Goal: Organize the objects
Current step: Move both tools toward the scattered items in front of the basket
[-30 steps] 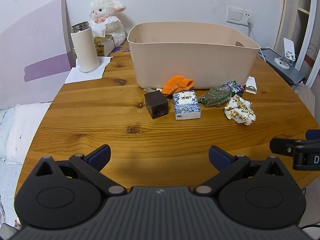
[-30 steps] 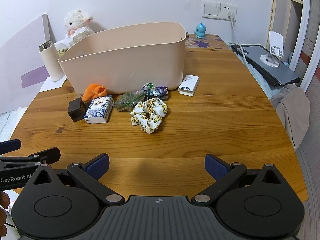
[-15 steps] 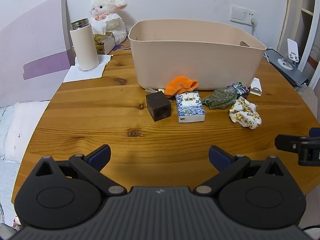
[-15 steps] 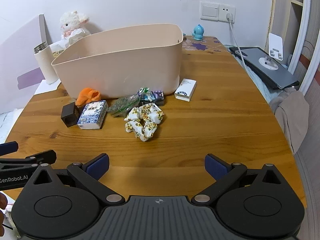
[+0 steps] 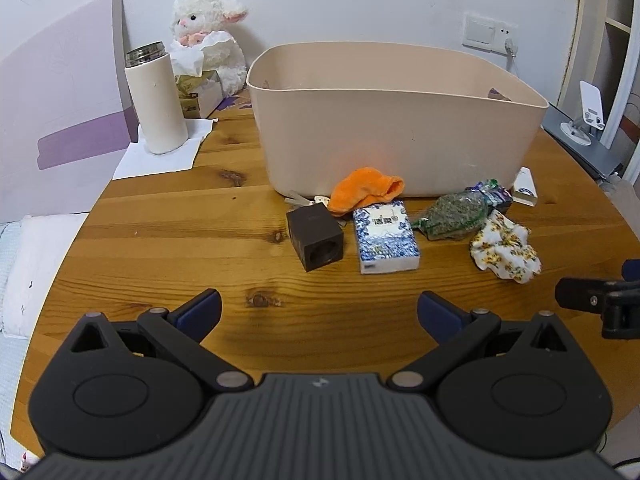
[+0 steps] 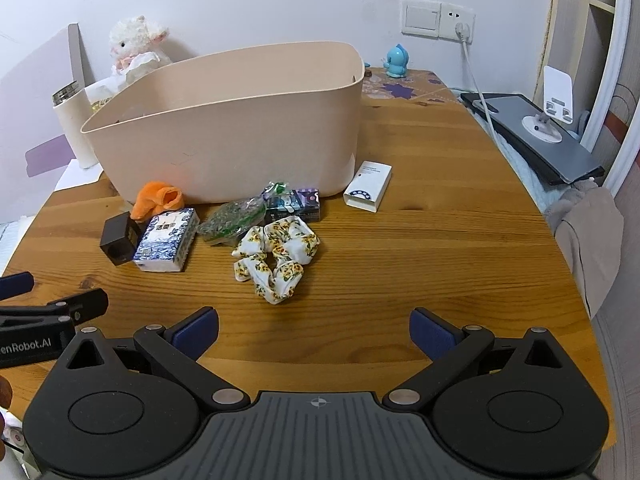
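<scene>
Left gripper (image 5: 319, 310) and right gripper (image 6: 314, 326) both spread wide, empty, above wooden table (image 6: 420, 256); floral scrunchie (image 6: 276, 258) near beige bin (image 6: 240, 136).

The beige bin (image 5: 400, 136) hides its own floor behind its near wall. Keys (image 5: 304, 201) beneath the orange cloth (image 5: 366, 192) show only partly. At the right edge of the left wrist view, the right gripper (image 5: 600, 304) is cut off.

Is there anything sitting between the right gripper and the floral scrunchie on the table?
Nothing visible. The right gripper is open, and only bare wooden table lies between it and the floral scrunchie. The tissue pack sits off to the left, clear of that path.
</scene>
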